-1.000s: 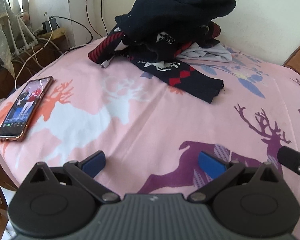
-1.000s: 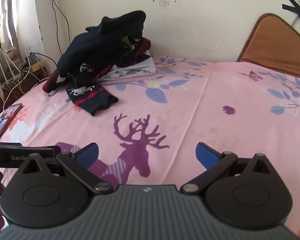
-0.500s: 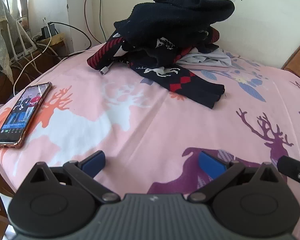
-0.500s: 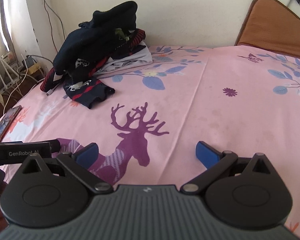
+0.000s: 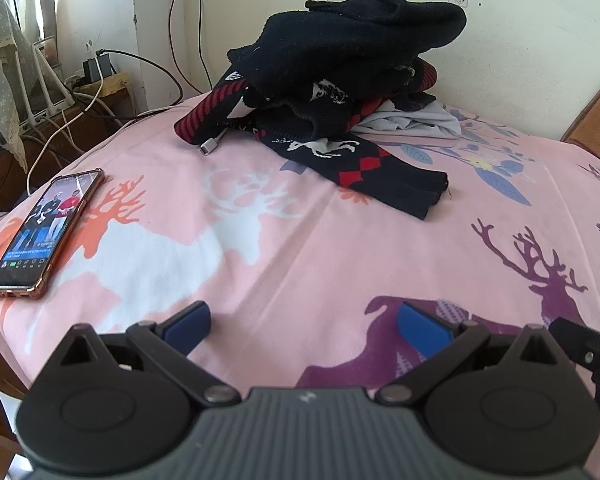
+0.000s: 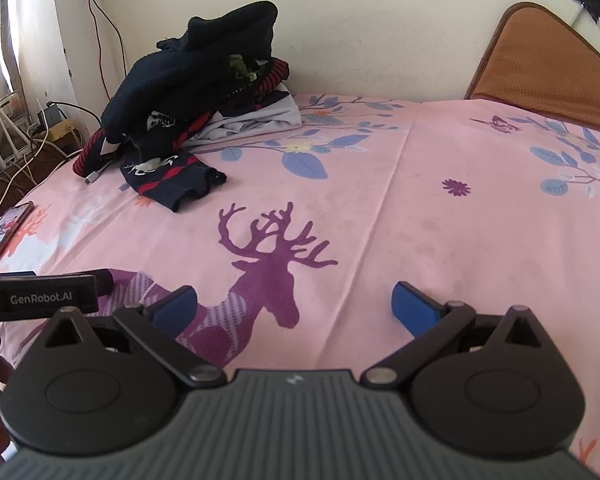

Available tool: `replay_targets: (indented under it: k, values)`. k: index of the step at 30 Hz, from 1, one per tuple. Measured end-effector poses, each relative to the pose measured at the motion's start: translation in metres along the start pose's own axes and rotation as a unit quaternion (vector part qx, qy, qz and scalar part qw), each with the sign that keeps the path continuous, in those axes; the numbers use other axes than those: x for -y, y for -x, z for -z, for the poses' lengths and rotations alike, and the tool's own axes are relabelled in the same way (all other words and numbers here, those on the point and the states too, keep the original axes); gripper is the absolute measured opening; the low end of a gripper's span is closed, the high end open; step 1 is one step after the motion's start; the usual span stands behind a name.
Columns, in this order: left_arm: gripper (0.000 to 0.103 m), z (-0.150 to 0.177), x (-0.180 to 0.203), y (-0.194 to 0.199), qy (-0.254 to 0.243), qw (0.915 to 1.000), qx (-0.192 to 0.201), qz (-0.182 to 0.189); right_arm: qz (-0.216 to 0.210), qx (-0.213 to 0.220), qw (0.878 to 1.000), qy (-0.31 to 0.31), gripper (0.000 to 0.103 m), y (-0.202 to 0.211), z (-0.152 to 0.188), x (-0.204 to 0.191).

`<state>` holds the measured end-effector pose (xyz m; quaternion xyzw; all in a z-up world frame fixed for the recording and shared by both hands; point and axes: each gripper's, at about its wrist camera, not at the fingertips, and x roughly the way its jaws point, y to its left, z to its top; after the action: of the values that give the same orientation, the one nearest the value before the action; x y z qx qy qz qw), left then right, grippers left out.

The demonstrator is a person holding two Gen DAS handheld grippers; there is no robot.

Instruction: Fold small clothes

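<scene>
A heap of dark clothes (image 5: 352, 48) (image 6: 196, 72) lies at the far side of the pink bed, near the wall. A navy knit piece with red diamonds and a white animal (image 5: 364, 164) (image 6: 168, 176) trails out of it toward me, and a pale grey garment (image 5: 416, 122) (image 6: 256, 120) lies under the heap. My left gripper (image 5: 302, 320) hovers open over the near edge of the bed, far short of the heap. My right gripper (image 6: 294, 306) is open too, over the purple deer print, with nothing between its fingers.
A phone (image 5: 44, 232) (image 6: 4, 232) with a lit screen lies at the bed's left edge. A cable plug (image 5: 210, 146) pokes out beside the heap. Wires and a power strip (image 5: 80, 92) crowd the left corner. A brown headboard (image 6: 540, 76) rises at the right.
Both grippers have moved a little closer to the heap, which looks larger and nearer in each view. Both stay open.
</scene>
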<state>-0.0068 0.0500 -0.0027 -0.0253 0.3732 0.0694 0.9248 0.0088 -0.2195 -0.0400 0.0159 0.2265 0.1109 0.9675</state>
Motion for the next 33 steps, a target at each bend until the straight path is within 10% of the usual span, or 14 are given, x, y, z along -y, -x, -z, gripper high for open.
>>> replay_targets:
  k: [19,27,33]
  values:
    - [0.103,-0.039,-0.013,-0.007,0.014,0.9997,0.017,0.012,-0.003,0.046,0.998,0.044,0.103,-0.015,-0.053,0.013]
    - [0.103,-0.059,-0.047,-0.011,0.020,0.9978,0.062,0.006,-0.028,0.094,0.987,0.130,0.057,-0.020,-0.133,-0.009]
    - [0.103,-0.066,-0.081,-0.004,0.045,0.9956,0.081,0.011,-0.047,0.135,0.973,0.182,0.059,-0.071,-0.198,-0.066]
